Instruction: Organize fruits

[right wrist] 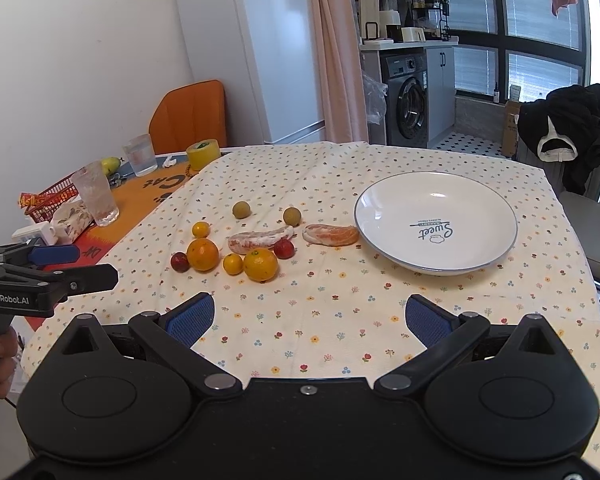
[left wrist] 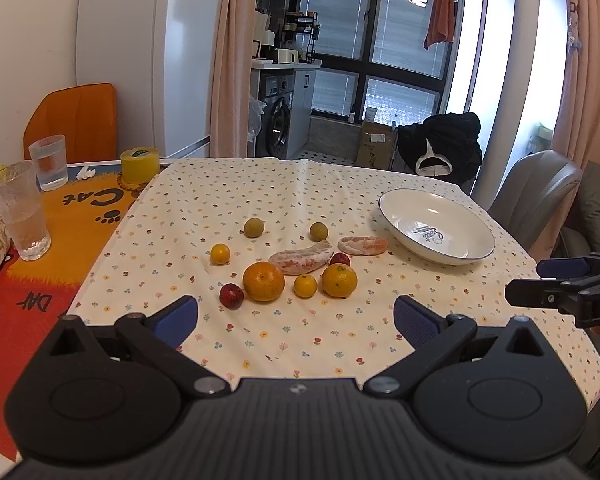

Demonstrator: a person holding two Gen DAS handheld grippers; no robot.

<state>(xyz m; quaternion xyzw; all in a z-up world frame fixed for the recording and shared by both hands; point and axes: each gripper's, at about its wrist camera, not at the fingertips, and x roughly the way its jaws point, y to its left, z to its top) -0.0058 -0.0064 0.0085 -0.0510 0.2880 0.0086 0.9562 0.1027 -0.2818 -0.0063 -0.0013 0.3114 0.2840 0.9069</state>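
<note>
Ten fruits (right wrist: 260,265) (two peeled), one plate (right wrist: 496,200)

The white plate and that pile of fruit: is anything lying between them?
Yes. A peeled citrus piece lies on the floral cloth between the white plate and the fruit cluster, nearly at the plate's rim. The right wrist view shows it best.

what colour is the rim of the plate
Thin blue-grey line on the round white ceramic plate; clearest in the right wrist view.

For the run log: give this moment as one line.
left claw open, empty | right claw open, empty | fruits loose on cloth | plate empty
</note>
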